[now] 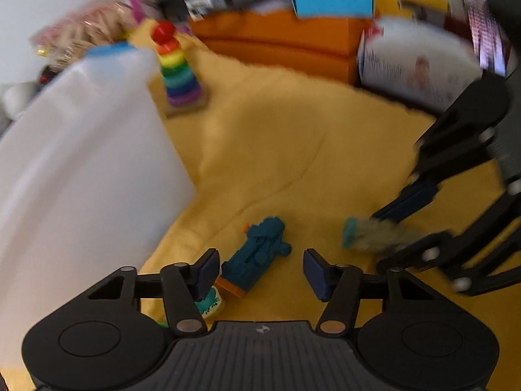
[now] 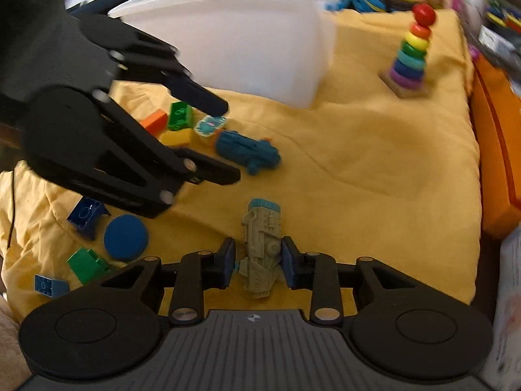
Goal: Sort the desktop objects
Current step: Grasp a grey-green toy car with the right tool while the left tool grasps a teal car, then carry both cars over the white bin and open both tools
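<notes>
A bench covered with a yellow cloth [image 2: 374, 163] carries scattered toys. The right hand-held gripper [image 2: 257, 260] points down at the cloth, and a grey-green toy vehicle [image 2: 260, 247] sits between its two blue pads, which appear to press on both of its sides; slight blur makes full contact hard to confirm. The toy's pale blue end points away from that hand-held gripper.

The left hand-held gripper [image 1: 260, 268] has its jaws apart, with nothing gripped. A teal toy vehicle [image 1: 257, 254] lies on the cloth just ahead of its fingertips, nearer the left pad, tilted, with an orange end. A small printed block [image 1: 210, 303] lies under the left finger.

Ahead and to the left of the left hand-held gripper stands a white plastic bin [image 1: 81, 169]. Farther off, a rainbow ring stacker [image 1: 177, 68] stands upright. Loose building bricks [image 2: 88, 264] and a blue disc [image 2: 125, 236] lie left of the right hand-held gripper.
</notes>
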Available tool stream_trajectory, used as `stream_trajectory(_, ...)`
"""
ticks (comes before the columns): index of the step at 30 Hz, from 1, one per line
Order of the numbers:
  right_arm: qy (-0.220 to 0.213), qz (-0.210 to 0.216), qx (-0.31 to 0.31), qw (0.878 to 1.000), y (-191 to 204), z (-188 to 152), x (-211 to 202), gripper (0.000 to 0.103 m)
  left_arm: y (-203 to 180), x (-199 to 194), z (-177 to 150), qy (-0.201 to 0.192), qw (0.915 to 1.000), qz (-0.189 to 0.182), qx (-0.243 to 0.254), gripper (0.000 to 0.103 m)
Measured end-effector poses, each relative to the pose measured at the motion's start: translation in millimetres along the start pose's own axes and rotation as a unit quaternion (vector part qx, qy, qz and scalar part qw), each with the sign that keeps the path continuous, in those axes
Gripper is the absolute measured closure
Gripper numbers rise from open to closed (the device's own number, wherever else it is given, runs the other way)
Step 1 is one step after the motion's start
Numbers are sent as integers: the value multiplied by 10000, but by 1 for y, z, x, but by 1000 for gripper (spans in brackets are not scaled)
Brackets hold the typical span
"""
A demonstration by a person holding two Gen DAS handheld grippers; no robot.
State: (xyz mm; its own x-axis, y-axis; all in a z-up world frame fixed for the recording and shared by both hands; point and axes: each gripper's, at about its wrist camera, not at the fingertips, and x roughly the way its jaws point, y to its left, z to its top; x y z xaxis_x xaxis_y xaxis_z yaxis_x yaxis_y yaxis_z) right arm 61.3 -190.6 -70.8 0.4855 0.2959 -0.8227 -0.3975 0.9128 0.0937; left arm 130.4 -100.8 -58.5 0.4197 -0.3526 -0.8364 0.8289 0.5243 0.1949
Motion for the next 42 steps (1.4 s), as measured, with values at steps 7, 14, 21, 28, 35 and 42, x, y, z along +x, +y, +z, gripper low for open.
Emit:
stream_trajectory(7,-56,-69,206,9997,0,-5,-1,69,-6,-7,-15,-132,9991,-145,-382,78)
stream_trajectory(14,-76,-152,219,9996,1,-3,2,69,-2,-59,-66,-537,9764,-194,-2085,78)
stream_trajectory(21,-62,29,70,10000,14,9,7,69,20,-126,-101,-1057,9456,432,-3048,78)
stream_trajectory(28,-762,39,-675,9948,37,62,-22,69,78,-186,-85,-1774,9254,859,-3237,77)
stream_trajectory(35,-1874,113,-489,9810,39,146,-54,69,134,-192,-48,-2079,9248,1287,-2916,77)
stream_trajectory(42,-1747,-133,118,9845,22,207,-26,69,175,-142,-31,-1774,9228,1536,-3056,77)
